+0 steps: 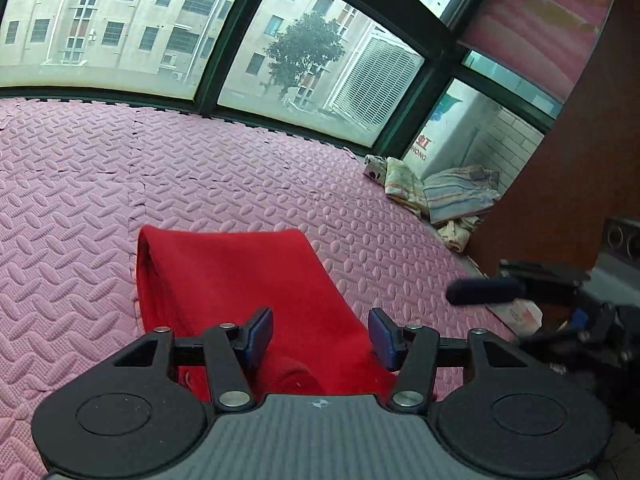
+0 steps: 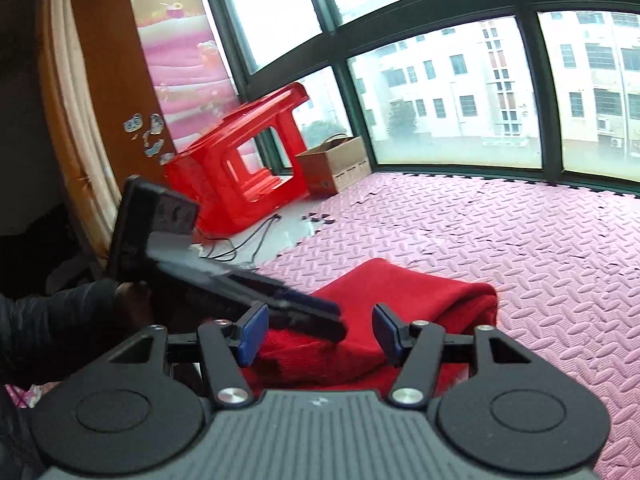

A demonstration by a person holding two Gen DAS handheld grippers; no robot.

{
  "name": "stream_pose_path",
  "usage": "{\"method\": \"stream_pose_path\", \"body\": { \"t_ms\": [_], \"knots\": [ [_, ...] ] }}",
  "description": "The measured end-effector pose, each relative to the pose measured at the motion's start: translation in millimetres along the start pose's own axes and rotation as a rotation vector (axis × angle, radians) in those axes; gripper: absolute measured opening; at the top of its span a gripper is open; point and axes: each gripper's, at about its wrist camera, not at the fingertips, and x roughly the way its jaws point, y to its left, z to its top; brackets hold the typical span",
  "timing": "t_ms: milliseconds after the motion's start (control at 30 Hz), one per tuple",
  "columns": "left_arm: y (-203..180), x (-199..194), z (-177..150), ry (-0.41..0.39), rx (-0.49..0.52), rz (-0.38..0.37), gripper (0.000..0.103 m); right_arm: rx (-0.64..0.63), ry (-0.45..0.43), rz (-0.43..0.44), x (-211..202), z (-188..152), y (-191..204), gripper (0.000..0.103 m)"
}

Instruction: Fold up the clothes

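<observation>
A folded red cloth [image 1: 240, 292] lies on a pink foam floor mat [image 1: 80, 200] below a wall of dark-framed windows [image 1: 236, 40], seen here from both hand-held grippers. In the left wrist view, the left gripper [image 1: 321, 334] hangs over the near end of the cloth, its blue-padded fingers [image 1: 260, 330] spread wide with nothing between them; the cloth runs from between the fingers up toward 11 o'clock, where its folded edge stands slightly raised off the mat. At 3 o'clock in that view, the right gripper [image 1: 486, 291] shows blurred, one dark finger pointing in over the mat, just beside the cloth's right edge. At 2 o'clock, a small heap of striped, pale laundry [image 1: 448, 192] sits against the window frame beside a brown wooden panel [image 1: 580, 160].

In the right wrist view, the right gripper [image 2: 320, 334] also stands wide open over the red cloth [image 2: 400, 292], which lies dead ahead at 12 o'clock, doubled over with its thick fold toward 1 o'clock. The left gripper [image 2: 312, 312] reaches in from 9 o'clock, blurred, its fingers above the cloth's near left part; whether they touch it cannot be told. Farther back at 11 o'clock, a red plastic stool [image 2: 244, 160] lies tipped beside a cardboard box [image 2: 334, 164], with black cables [image 2: 248, 240] trailing on the bare floor.
</observation>
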Motion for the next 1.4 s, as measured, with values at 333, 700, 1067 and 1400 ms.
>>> {"method": "stream_pose_path", "body": {
  "t_ms": [333,700,1067,1400],
  "knots": [
    [-31.7,-6.1,-35.8,-0.01,0.147,0.094,0.067,-0.037,0.094,-0.098,91.0,-1.9,-13.6,0.063],
    [-31.5,2.4,-57.2,-0.023,0.141,0.103,0.076,-0.077,0.162,-0.123,120.2,-33.5,-24.6,0.064],
    [-34.2,3.2,-59.5,-0.031,0.147,0.1,0.082,-0.062,0.182,-0.223,156.1,-4.2,-54.4,0.065],
    [-32.5,2.9,-61.7,-0.039,0.137,0.08,0.086,-0.201,0.244,-0.157,171.9,15.3,-23.0,0.066]
  ]
}}
